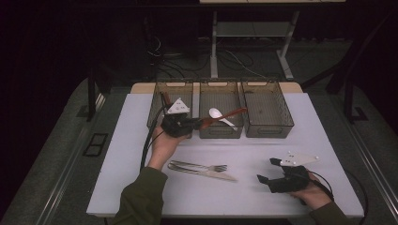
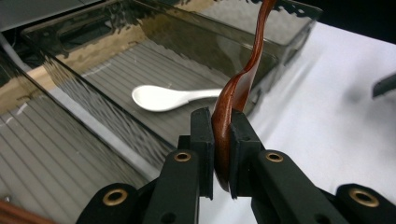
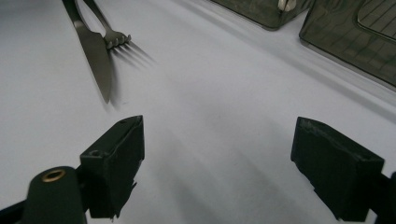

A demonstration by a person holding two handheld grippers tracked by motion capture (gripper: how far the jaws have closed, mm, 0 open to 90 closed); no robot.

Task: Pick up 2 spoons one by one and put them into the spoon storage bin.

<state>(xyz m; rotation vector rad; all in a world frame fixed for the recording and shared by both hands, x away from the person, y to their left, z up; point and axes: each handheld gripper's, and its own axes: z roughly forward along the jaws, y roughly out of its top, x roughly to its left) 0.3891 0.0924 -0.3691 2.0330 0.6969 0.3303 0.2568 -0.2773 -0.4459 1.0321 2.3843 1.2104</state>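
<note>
white table (image 1: 263,187) carries three smoked, see-through bins in a row along its far edge; dark floor and cables lie beyond it.

left tongs (image 1: 199,123) are held at the near rim of the middle bin (image 1: 221,133). in the left gripper view the jaws are pressed against a brown wooden spoon (image 2: 236,88), pinching its bowl end edge-on between the pads. the handle of the wooden spoon rises away from the jaws and, in the high view, reaches across the middle bin toward its right wall. the wooden spoon is clear of the bin floor.

a white spoon (image 1: 220,116) lies flat on the ribbed floor of the middle bin, under the wooden spoon and apart from it.

right tongs (image 1: 266,171) rest low at the near right of the table, jaws spread wide with bare table between them.

a fork (image 1: 199,165) and a knife (image 1: 204,173) lie side by side on the table near the front edge, between the two hands, the fork on the far side. the left bin (image 1: 159,93) and the right bin (image 1: 267,110) flank the middle bin.
</note>
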